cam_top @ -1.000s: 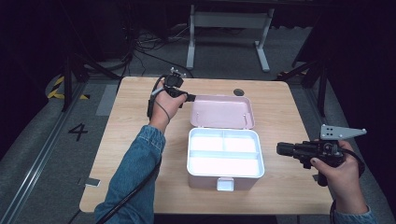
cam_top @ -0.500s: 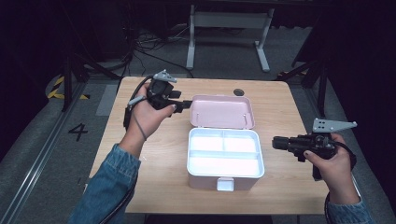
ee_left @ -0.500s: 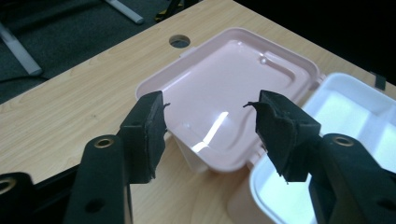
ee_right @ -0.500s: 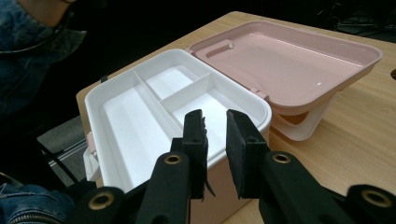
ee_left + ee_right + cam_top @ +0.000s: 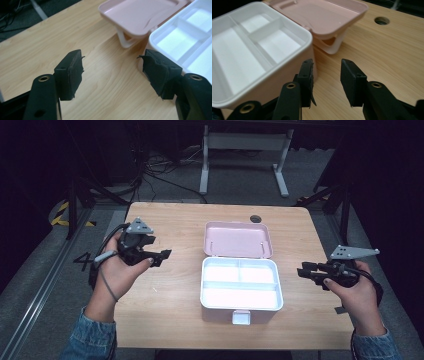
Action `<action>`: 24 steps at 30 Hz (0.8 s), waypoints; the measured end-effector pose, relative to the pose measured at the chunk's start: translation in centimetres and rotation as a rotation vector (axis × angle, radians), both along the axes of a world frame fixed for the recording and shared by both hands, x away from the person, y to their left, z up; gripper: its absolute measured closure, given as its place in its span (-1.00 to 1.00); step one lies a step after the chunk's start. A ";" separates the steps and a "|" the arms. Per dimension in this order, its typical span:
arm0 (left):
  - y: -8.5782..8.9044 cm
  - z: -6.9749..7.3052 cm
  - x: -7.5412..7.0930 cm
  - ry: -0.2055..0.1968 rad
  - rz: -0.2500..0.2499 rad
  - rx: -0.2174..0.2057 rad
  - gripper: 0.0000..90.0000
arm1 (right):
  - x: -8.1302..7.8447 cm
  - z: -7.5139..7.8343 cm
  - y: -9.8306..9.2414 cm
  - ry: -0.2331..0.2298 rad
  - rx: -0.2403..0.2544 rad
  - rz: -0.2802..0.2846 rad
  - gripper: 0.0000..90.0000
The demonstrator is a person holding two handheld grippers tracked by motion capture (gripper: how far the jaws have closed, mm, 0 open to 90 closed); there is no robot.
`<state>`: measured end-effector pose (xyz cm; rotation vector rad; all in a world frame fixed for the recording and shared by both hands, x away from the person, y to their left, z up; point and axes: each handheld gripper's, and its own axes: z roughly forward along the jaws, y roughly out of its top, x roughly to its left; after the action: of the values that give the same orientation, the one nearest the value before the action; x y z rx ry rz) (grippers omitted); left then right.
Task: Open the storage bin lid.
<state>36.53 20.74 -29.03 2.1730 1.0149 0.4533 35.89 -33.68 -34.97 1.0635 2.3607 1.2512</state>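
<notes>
While the white rectangular plastic box (image 5: 241,284) with its inner dividers sits near the middle of the pale wooden desk (image 5: 170,310), its pink hinged lid (image 5: 238,239) lies thrown fully back, resting flat behind it. A white latch tab (image 5: 241,317) projects from the box's near wall. The left tongs (image 5: 164,256) are held above the desk well left of the box, pointing towards it; their jaws have just been opening and stand wide apart with nothing between them, only bare desk showing in the gap in the left gripper view. The right tongs (image 5: 301,270) are held just right of the box, pointing at its side wall; their jaws have likewise just been opening and stand moderately apart, empty, close beside the wall without gripping it.
</notes>
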 end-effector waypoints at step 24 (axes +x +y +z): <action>4.8 -8.0 -0.4 0.290 0.147 0.208 -0.31 | 2.6 -4.4 -4.8 0.207 -0.281 -0.177 0.15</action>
<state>36.16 25.57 -37.02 2.4076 1.3435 0.3286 38.51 -38.52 -39.42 1.3242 2.4322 0.7526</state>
